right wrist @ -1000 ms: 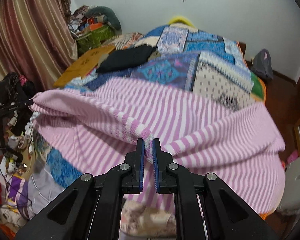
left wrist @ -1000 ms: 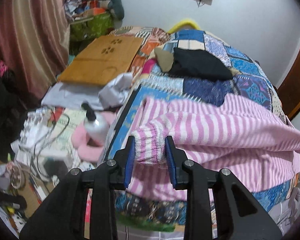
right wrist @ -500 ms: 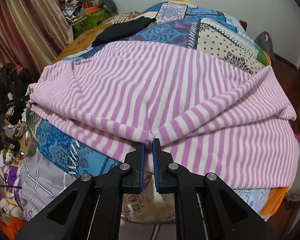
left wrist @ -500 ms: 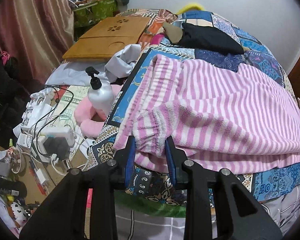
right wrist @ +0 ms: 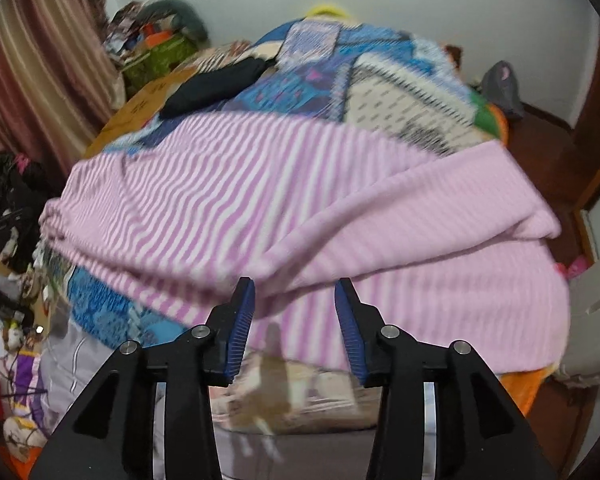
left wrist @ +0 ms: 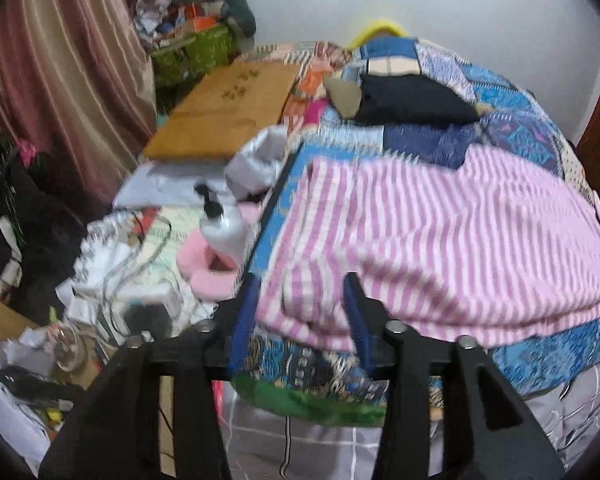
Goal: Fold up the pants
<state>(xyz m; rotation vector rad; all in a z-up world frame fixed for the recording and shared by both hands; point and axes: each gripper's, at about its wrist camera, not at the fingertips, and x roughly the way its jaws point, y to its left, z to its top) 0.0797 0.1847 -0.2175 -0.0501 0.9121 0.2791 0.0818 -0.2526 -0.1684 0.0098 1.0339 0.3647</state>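
Left gripper (left wrist: pixel 300 308): jaws are opening, wider than a second ago; the pants' cuff corner is lying between the blue pads, no longer pinched as it was before.
Right gripper (right wrist: pixel 295 316): jaws are opening; a second ago they were clamped tight on a fold, now the pads are standing apart and the fold edge is sitting just beyond the tips, released.
Pants (left wrist: pixel 440 248): pink-and-white striped, lying folded over on the near edge of the bed; a second ago they were hanging lifted off it between the two grippers.
Pants vs. left tool: the cuff end is resting at the bed's near left corner, reaching in between the fingers.
Pants vs. right tool: in the right view the pants (right wrist: pixel 300 200) are spreading across the near edge, a ridge running up to the right, the lower layer hanging over the edge.
Bed (left wrist: pixel 512 364): patchwork quilt is showing below and behind the pants.
Bottle (left wrist: pixel 224 228): standing left of the bed, beside the near left corner.
Black garment (left wrist: pixel 416 104): lying further up the bed, well apart from the pants.
Board (left wrist: pixel 224 112): wooden, lying beside the far left edge.
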